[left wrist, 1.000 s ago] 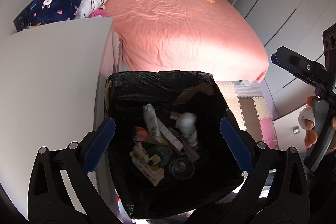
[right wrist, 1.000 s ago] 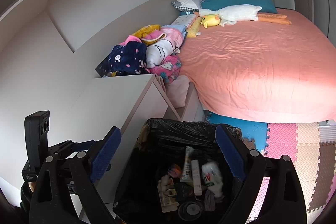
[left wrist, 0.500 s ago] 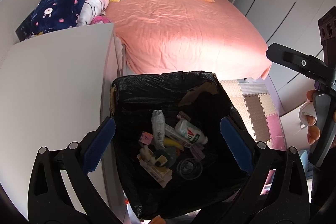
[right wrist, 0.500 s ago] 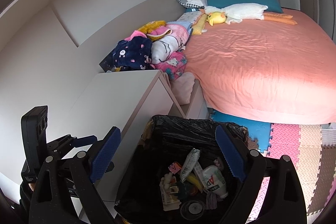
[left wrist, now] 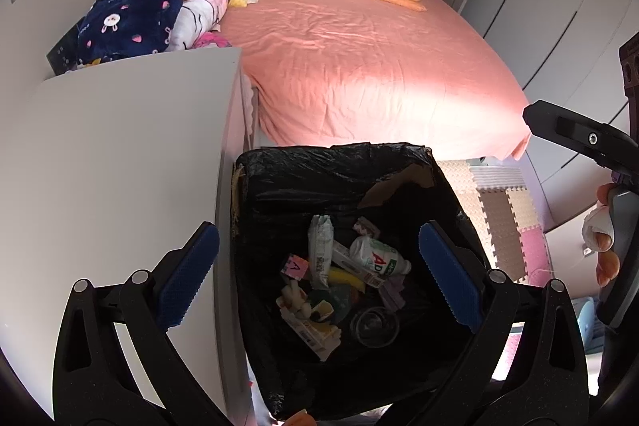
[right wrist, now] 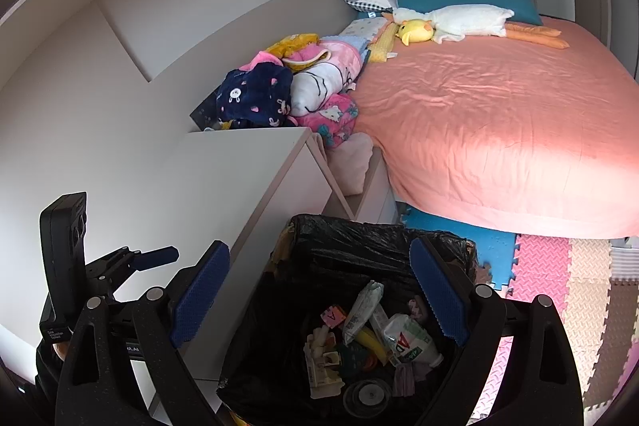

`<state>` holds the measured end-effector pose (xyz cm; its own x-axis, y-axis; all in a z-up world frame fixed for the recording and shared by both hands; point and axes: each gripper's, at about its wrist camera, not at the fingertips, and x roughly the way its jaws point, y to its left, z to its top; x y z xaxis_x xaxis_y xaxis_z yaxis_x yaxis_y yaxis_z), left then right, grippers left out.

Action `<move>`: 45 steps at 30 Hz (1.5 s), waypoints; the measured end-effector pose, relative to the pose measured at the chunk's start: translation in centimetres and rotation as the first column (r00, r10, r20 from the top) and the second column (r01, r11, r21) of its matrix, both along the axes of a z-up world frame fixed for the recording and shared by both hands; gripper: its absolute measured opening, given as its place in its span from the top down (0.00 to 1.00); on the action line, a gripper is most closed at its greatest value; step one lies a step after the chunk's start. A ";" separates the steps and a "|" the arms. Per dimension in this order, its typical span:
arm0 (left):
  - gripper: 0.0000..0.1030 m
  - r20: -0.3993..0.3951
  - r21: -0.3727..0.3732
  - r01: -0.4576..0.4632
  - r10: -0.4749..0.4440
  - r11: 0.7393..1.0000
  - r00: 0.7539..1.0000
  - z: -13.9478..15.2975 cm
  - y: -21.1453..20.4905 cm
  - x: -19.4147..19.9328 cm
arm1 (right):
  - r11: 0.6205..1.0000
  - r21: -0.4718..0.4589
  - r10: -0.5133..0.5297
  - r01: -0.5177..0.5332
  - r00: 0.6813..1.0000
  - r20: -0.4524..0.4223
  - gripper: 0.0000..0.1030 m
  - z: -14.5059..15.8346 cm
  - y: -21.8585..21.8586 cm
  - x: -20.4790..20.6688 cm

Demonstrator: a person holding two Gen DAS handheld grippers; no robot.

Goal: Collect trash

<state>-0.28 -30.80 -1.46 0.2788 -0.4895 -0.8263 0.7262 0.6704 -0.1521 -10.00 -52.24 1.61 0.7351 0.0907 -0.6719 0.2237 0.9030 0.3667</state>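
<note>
Two blue-padded fingers of the left gripper (left wrist: pixel 318 276) are standing wide apart and empty above a black-lined trash bin (left wrist: pixel 303 166), seen from the left wrist. Inside the bin, a white AD bottle (left wrist: pixel 379 260) is lying toward the right wall, touching a crumpled white wrapper (left wrist: pixel 320 248), with a pink card marked "A" (left wrist: pixel 296 267) just left of them and a clear plastic cup (left wrist: pixel 374 326) near the front. The bin is sitting between a white cabinet (left wrist: pixel 120 154) and the foot corner of a bed with a salmon cover (left wrist: pixel 359 66). At the right edge, a hand (left wrist: pixel 601 238) is gripping the other tool's handle.

From the right wrist, the right gripper (right wrist: pixel 319 292) is likewise hanging open over the trash bin (right wrist: pixel 359 234), nothing between its pads. The AD bottle (right wrist: pixel 409 340) is resting against the bin's right side, beside the wrapper (right wrist: pixel 361 308). The left gripper (right wrist: pixel 131 260) is showing at the left, over the cabinet (right wrist: pixel 223 178). Foam mats (right wrist: pixel 559 278) are covering the floor.
</note>
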 end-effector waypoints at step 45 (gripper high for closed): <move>0.06 0.022 0.036 -0.018 0.018 0.999 1.000 -0.6 -0.2 0.4 | 1.000 0.004 0.005 -0.005 1.000 -0.028 0.11 -1.1 -0.1 0.3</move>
<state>0.16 -30.95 -2.11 0.3055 -0.4542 -0.8369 0.7169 0.6881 -0.1118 -9.69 -52.33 0.48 0.7158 0.0971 -0.6916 0.2292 0.9028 0.3640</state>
